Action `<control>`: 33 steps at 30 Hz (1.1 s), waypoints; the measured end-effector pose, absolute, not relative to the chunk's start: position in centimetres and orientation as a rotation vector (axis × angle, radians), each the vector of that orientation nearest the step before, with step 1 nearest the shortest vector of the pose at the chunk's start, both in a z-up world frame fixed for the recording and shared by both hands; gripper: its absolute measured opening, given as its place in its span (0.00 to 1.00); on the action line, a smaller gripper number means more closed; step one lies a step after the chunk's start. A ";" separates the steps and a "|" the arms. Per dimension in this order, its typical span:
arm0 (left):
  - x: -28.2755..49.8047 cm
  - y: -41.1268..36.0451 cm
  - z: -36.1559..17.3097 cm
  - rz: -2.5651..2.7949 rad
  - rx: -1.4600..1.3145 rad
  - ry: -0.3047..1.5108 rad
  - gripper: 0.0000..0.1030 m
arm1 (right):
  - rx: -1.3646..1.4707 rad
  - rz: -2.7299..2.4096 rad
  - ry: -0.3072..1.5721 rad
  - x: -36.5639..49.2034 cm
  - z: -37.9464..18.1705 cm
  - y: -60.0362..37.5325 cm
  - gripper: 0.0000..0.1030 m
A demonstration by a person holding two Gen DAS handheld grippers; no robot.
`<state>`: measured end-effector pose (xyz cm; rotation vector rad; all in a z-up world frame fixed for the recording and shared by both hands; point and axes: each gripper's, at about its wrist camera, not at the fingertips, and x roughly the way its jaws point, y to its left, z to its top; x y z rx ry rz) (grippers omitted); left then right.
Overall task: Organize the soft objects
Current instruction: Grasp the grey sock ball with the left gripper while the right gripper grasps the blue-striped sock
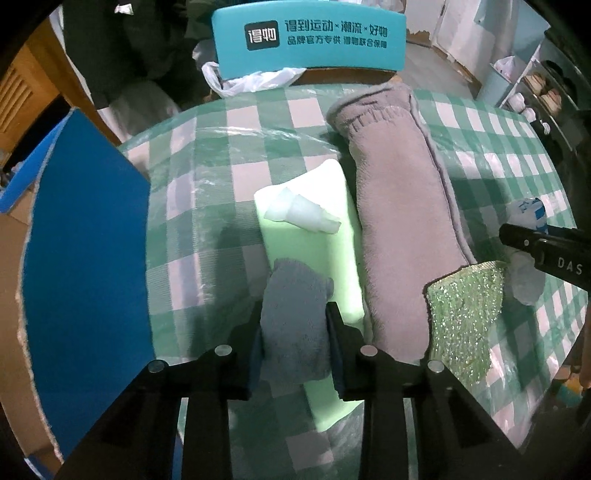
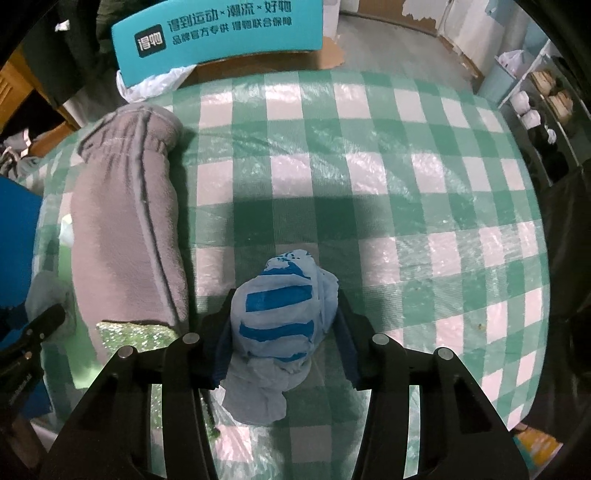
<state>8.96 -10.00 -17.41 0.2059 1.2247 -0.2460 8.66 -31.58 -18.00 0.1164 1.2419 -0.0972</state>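
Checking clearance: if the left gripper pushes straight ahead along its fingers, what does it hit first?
The left gripper, shut on the grey cloth, points along the pale green foam block. Likely first contact: the crumpled white scrap on that block, though its height is unclear.

A lived-in home room: a worktop (image 2: 369, 192) under a green-checked cloth, a teal printed shipping box (image 1: 308, 35) beyond, shoe shelves (image 2: 546, 99) far right.

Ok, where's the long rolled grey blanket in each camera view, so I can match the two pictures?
Left wrist view: rolled grey blanket runs up the centre-right, beside the green foam block.
Right wrist view: it lies along the left side.
Shared landmark: the teal sign at the table's far edge, and the glittery green cloth at the blanket's near end.
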 end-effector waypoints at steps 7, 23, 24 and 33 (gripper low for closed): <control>7.8 -9.4 -15.8 -0.245 0.198 1.198 0.29 | 0.074 -0.074 1.207 7.7 -15.6 -30.6 0.46; 5.5 -8.8 -11.9 -0.265 0.210 1.125 0.29 | 0.037 0.013 1.132 4.9 -11.0 -27.2 0.46; 5.3 -8.7 -11.6 -0.268 0.210 1.120 0.29 | 0.035 0.021 1.128 4.7 -10.7 -26.9 0.46; 3.6 -7.9 -9.4 -0.270 0.218 1.078 0.29 | 0.027 0.070 1.093 3.2 -8.5 -25.5 0.46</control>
